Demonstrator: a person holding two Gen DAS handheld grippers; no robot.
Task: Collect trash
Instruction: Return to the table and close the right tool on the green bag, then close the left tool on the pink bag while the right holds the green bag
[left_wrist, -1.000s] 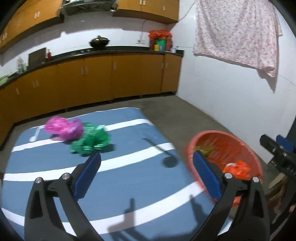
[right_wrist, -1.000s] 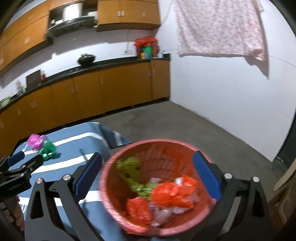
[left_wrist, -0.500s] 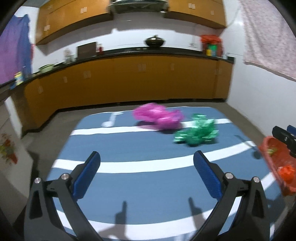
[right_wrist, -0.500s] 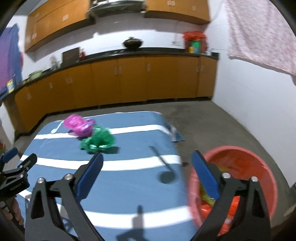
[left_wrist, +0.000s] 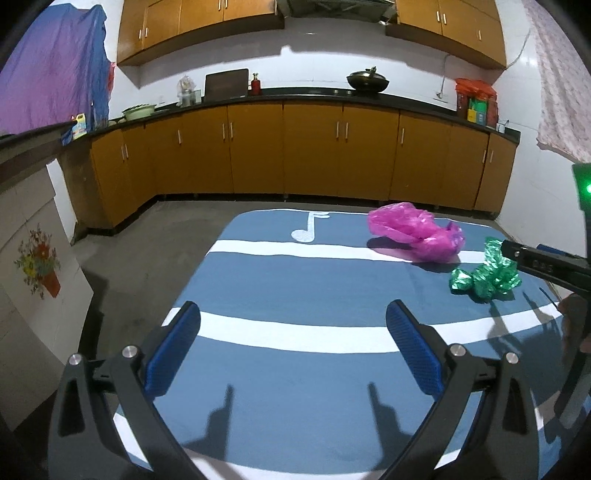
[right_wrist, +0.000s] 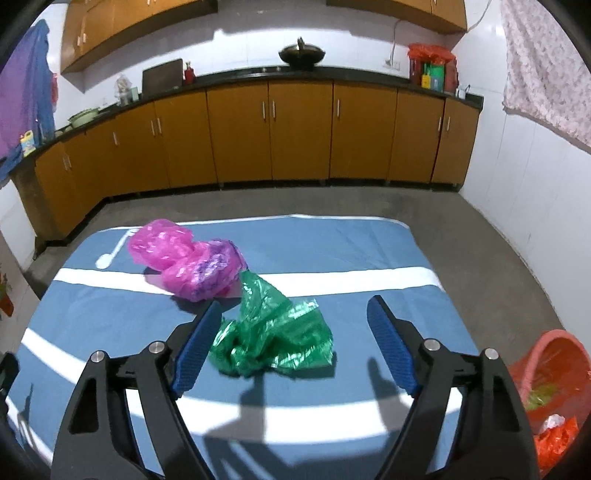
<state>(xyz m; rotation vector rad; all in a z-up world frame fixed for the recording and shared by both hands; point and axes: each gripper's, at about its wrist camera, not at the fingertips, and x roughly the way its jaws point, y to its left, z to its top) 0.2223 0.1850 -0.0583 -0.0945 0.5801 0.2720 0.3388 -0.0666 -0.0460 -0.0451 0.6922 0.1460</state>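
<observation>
right wrist view: my right gripper (right_wrist: 293, 349) hangs with its jaws spread wide over the blue striped cloth (right_wrist: 369, 254), holding nothing. the crumpled green plastic bag (right_wrist: 273, 338) lies between my blue pads, close up against the left pad (right_wrist: 195, 350) and well clear of the right one. just beyond the green bag, up and to the left of my fingers, sits the pink plastic bag (right_wrist: 186, 260), its near edge touching or almost touching the green one. off to my lower right, past the cloth's edge, the red basket (right_wrist: 550, 350) stands on the floor with green and orange scraps inside.

left wrist view: my left gripper (left_wrist: 295, 354) is also wide apart and empty, over bare cloth (left_wrist: 295, 288) near a white stripe. the pink bag (left_wrist: 415, 230) lies ahead and to the right of it, well apart from my fingers, and the green bag (left_wrist: 485, 277) sits further right, partly behind the dark body of my other gripper (left_wrist: 543, 264), which enters from the right edge. ahead, a white music note (left_wrist: 308, 229) is printed on the cloth. beyond everything run the brown kitchen cabinets (left_wrist: 310, 147).
</observation>
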